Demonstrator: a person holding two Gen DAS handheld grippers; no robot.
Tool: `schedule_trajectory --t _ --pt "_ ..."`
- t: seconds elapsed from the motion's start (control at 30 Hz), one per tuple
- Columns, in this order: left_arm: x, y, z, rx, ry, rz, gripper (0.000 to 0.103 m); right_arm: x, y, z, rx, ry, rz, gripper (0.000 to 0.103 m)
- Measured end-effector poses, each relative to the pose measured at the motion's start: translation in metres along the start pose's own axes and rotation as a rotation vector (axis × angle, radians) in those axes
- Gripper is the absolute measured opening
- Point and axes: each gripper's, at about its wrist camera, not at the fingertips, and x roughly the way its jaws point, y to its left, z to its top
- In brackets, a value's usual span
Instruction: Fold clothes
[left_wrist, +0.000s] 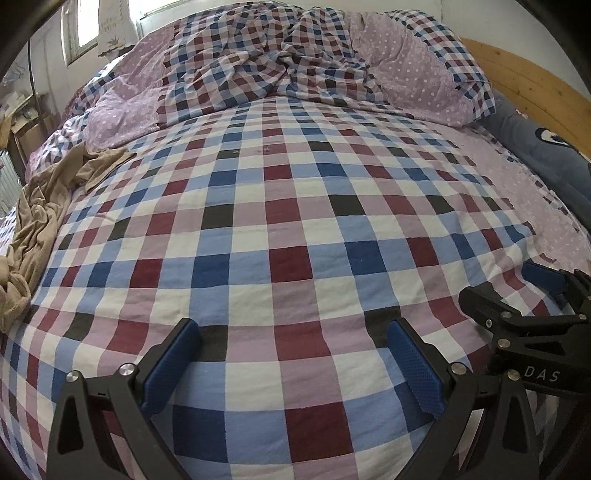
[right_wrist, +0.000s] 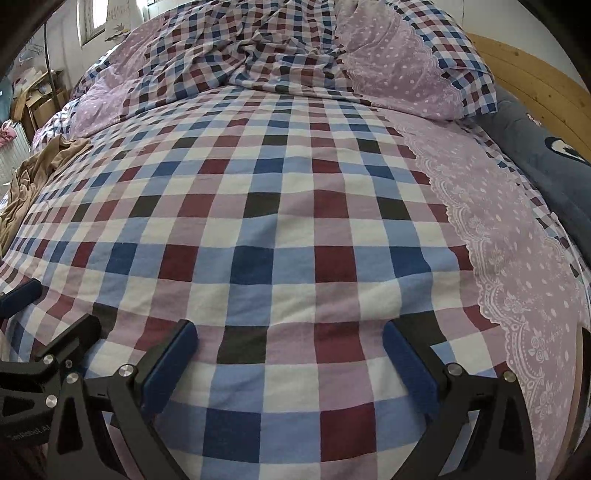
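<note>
Two tools hang side by side over the near edge of the bed (left_wrist: 295, 229), each with two blue pads. The left tool (left_wrist: 295, 354) has its pads spread wide apart with nothing between them but the checked bedspread (left_wrist: 280, 258) below; the right tool (right_wrist: 291, 360) is spread just as wide and equally empty. In the left wrist view the right tool shows at the lower right, just beside the left one, and the right wrist view catches part of the left tool at its lower left. One garment is visible: a crumpled tan piece of clothing (left_wrist: 40, 214) lying along the left edge of the bed, well apart from both tools and touched by neither. At the far edge one rumpled checked duvet (left_wrist: 266, 62) is heaped, with lilac dotted fabric showing on its turned-over parts. One lilac lace-trimmed band (right_wrist: 517, 236) runs down the right side of the bedspread. One dark blue cushion (left_wrist: 546, 155) lies along the right edge against a wooden headboard (left_wrist: 535, 85). The middle of the bedspread lies flat, with nothing between the tools and the garment.
</note>
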Motion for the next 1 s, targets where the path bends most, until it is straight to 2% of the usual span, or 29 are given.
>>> schedule_trajectory --t 1.0 --pt "0.0021 0.0014 -0.0009 0.021 -0.014 0.004 0.103 0.0011 -0.0004 0.0006 -0.004 0.001 0.000 0.103"
